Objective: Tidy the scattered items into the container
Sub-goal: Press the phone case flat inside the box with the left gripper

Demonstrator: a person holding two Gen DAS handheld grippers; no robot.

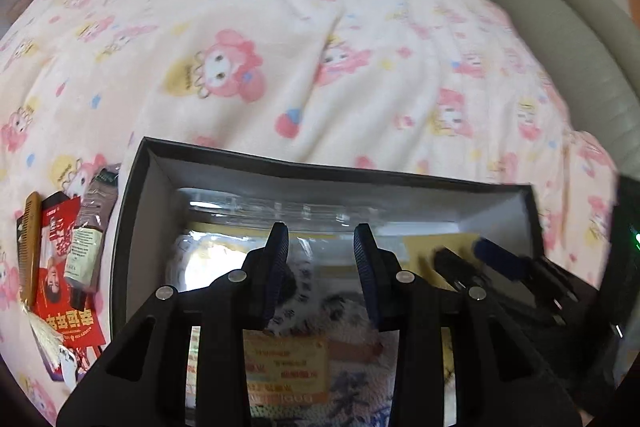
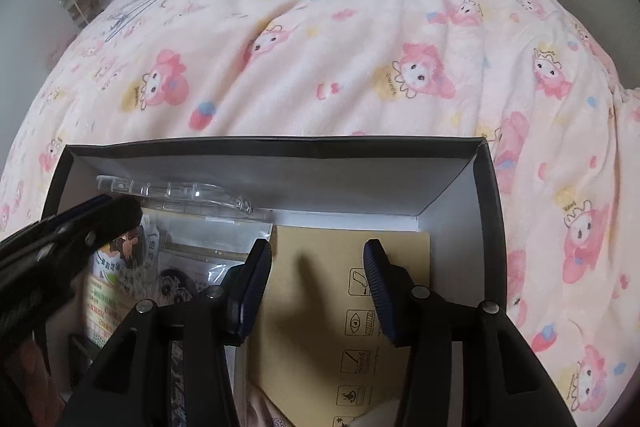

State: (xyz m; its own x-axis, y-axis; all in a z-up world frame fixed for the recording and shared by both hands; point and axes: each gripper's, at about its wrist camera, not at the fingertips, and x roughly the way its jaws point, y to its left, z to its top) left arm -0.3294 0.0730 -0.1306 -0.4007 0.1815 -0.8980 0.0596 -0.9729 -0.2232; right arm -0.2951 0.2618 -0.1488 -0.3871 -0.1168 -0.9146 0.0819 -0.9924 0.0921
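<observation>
Both claws, left (image 1: 321, 231) and right (image 2: 317, 247), hover open over box (image 2: 486, 195).

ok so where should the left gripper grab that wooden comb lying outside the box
Grip the comb across its narrow width near the middle, coming straight down from above. It lies flat on the blanket, long and thin, left of the box. Its right edge sits against the red packet, so the left gripper should avoid pinching both.

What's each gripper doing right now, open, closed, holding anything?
Left gripper: open, empty, over the box.
Right gripper: open, empty, over the box too.
</observation>
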